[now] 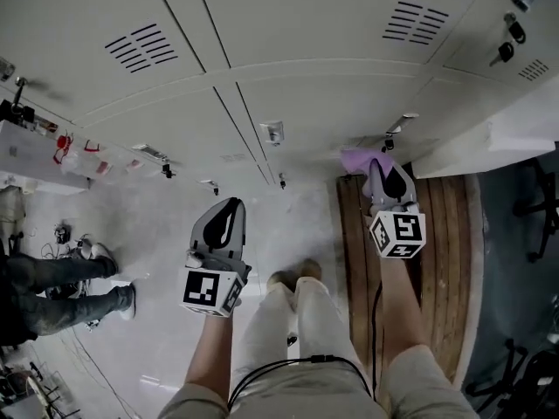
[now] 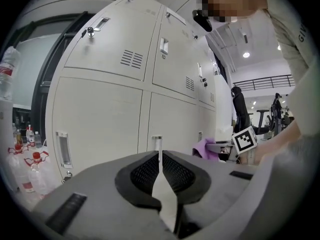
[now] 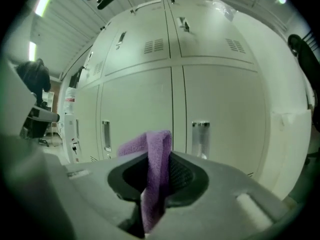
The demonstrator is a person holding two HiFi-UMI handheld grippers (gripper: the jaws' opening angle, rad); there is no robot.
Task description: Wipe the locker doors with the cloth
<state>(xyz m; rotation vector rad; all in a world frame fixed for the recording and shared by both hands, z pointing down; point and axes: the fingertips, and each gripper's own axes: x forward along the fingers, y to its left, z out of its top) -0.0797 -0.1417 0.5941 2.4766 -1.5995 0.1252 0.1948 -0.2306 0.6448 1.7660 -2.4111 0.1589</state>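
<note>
Pale grey locker doors [image 1: 288, 103] fill the far side of the head view, with vents and small handles. My right gripper [image 1: 384, 166] points at a lower door close to its handle [image 1: 397, 125] and is shut on a purple cloth [image 1: 358, 160]. In the right gripper view the cloth [image 3: 157, 174] stands folded between the pads, just short of the doors [image 3: 220, 99]. My left gripper [image 1: 229, 206] hangs lower and further from the lockers, shut with nothing in it. The left gripper view looks along the closed jaws [image 2: 159, 154] at the lower doors [image 2: 100, 114], with the cloth [image 2: 204, 148] off to the right.
A wooden platform [image 1: 441, 251] lies under my right arm, with a white ledge [image 1: 498, 138] beyond it. A bystander's legs [image 1: 61, 286] and cables are on the floor at the left. Water bottles [image 1: 83, 157] stand by the left lockers. Keys [image 1: 507, 51] hang in upper locks.
</note>
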